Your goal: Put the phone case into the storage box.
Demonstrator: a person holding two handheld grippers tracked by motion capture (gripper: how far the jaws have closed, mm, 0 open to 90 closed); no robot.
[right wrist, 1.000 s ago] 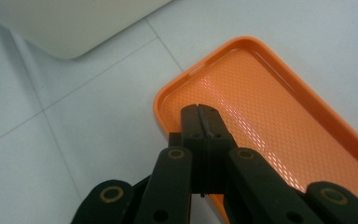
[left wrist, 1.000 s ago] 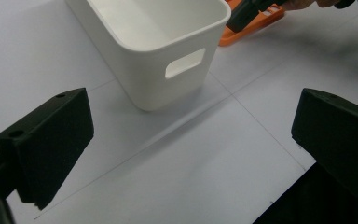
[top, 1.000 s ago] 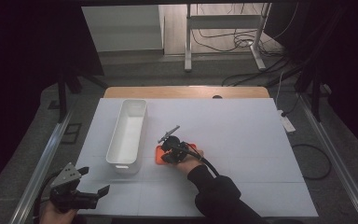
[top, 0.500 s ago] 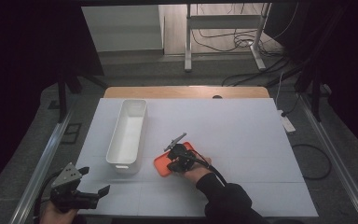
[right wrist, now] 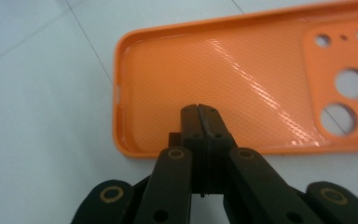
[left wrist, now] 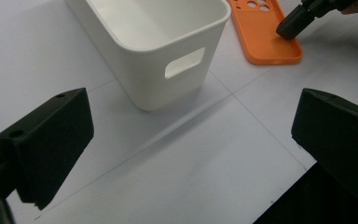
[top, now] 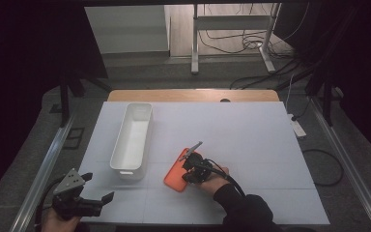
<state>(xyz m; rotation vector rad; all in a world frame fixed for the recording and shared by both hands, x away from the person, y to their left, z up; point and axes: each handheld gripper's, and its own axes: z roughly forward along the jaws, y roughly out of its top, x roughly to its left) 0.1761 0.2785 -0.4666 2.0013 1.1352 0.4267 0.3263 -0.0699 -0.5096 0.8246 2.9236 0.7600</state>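
Orange phone case (top: pixel 178 173); flat, open-side up

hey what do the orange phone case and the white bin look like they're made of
The orange phone case looks like soft, glossy plastic or silicone: light streaks across a fine dotted texture inside, and the rim and camera holes are smoothly moulded. The white bin looks like rigid moulded plastic with a smooth satin finish: even walls, rounded corners and a cut-out handle slot. Neither can be told for certain by look alone.

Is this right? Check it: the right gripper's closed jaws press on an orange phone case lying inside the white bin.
Not quite. The orange phone case lies on the white table, beside the white bin, not inside it; the high view shows this. The rest holds: the right gripper has its jaws closed together, tips on the case's inner face.
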